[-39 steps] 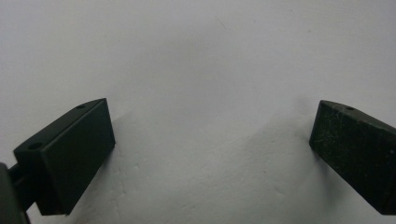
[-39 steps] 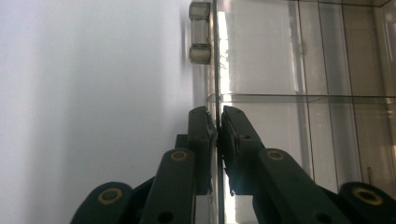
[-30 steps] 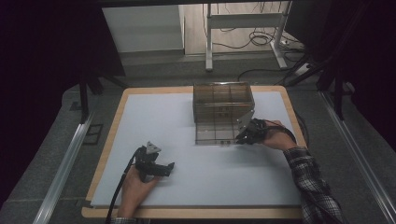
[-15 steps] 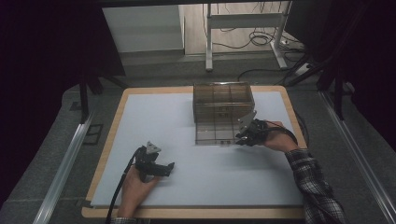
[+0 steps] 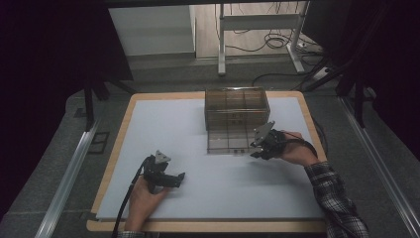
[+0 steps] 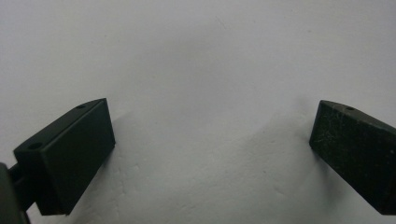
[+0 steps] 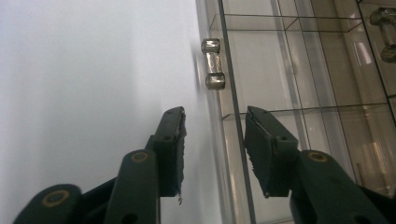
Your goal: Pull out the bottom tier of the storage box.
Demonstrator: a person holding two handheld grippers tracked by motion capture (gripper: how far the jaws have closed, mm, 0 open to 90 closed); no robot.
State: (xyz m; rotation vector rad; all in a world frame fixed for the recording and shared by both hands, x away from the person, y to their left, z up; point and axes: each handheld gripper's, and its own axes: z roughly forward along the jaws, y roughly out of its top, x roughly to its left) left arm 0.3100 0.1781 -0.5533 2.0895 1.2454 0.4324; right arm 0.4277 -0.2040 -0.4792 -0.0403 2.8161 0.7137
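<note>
Right gripper [image 7: 212, 140] jaws just opened, released, straddling the lid edge [image 7: 233, 116] of the clear box [image 5: 236, 119]; next: withdraw clear.

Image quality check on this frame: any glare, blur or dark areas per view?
High view: surroundings are very dark, only the white table is well lit; the smoked clear box reads dim. Left gripper view: soft shadows beside the left claw, its near fingers blurred. Right gripper view: glare streaks on the box's lid, metal latch slightly soft, right claw sharper.
</note>
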